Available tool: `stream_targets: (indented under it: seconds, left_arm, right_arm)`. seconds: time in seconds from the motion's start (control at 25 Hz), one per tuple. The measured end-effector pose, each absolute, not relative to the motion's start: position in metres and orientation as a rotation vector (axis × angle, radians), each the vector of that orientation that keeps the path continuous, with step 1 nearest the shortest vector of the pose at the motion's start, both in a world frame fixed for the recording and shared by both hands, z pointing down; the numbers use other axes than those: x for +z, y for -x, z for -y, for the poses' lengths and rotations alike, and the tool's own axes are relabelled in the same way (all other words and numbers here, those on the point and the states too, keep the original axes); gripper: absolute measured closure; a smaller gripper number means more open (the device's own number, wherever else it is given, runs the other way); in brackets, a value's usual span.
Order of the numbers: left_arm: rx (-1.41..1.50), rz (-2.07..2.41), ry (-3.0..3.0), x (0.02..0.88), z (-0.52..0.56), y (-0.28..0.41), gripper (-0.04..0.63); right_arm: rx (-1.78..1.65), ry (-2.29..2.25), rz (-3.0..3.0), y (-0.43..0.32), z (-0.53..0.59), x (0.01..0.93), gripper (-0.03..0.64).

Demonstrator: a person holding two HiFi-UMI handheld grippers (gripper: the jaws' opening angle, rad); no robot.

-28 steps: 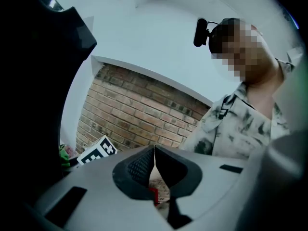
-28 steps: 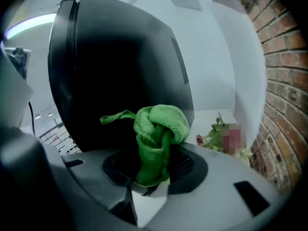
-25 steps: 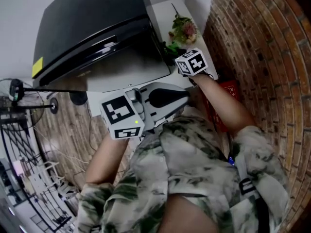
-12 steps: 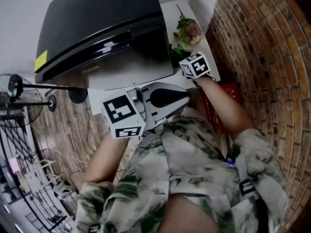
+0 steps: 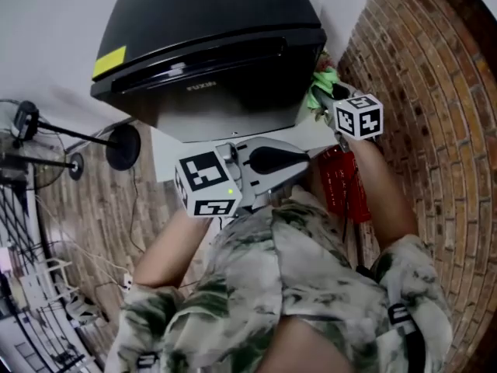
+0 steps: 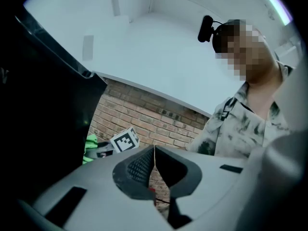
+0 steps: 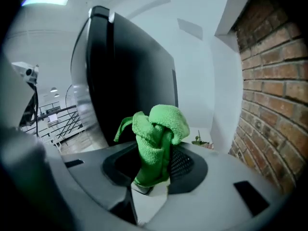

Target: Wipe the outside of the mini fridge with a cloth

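The green cloth (image 7: 159, 134) is only a loose wad pinched low in the right tongs (image 7: 156, 163), which are clamped on it. A firm drag along the mini fridge (image 7: 130, 81) could probably tug the cloth free. If the wad folds aside, the hard tips could scrape the glossy black side. Space looks tight: the fridge rises just left of these tongs and the brick wall (image 7: 272, 100) stands close on their right, so a wide stroke may knock the marker cube or forearm against the bricks. A small sprig of flowers (image 7: 204, 142) sits on the bench (image 7: 211, 134) beyond the tips and could be swept over. Whether the cloth touches the fridge cannot be told.

The right arm reaches forward, its forearm running along the wall, with the tongs aimed at the fridge's right side. The left arm is bent, held close in front of the chest. The left tongs (image 6: 155, 165) have their jaws together on nothing and point across toward the right tongs, with the fridge at their left.
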State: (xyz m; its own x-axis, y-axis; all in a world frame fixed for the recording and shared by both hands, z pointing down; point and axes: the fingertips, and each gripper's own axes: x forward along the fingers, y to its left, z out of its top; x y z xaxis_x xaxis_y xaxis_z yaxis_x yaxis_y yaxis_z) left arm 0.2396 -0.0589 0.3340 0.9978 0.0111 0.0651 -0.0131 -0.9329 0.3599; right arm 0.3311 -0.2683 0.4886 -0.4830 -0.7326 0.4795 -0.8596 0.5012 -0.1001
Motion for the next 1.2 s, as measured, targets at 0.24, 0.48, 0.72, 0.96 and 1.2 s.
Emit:
stream_targets:
  seconds: [0.24, 0.48, 0.72, 0.96, 1.2]
  left_arm:
    - [0.095, -0.005, -2.798, 0.334, 0.033, -0.189, 0.568]
    - [0.06, -0.014, -2.796, 0.334, 0.009, -0.155, 0.568]
    - [0.018, 0.033, -2.796, 0.332, -0.005, -0.135, 0.568]
    - [0.011, 0.139, -2.781, 0.337, -0.006, -0.118, 0.568]
    - [0.032, 0.257, -2.758, 0.339, -0.011, -0.099, 0.568]
  right_arm:
    - [0.348, -1.421, 2.426, -0.314, 0.211, 0.399, 0.466]
    - [0.268, -1.391, 2.511, -0.261, 0.156, 0.346, 0.466]
    - [0.239, -1.237, 2.582, -0.193, 0.133, 0.339, 0.466]
    - [0.21, -1.072, 2.639, -0.143, 0.126, 0.343, 0.466]
    - [0.192, -0.933, 2.69, -0.104, 0.119, 0.347, 0.466]
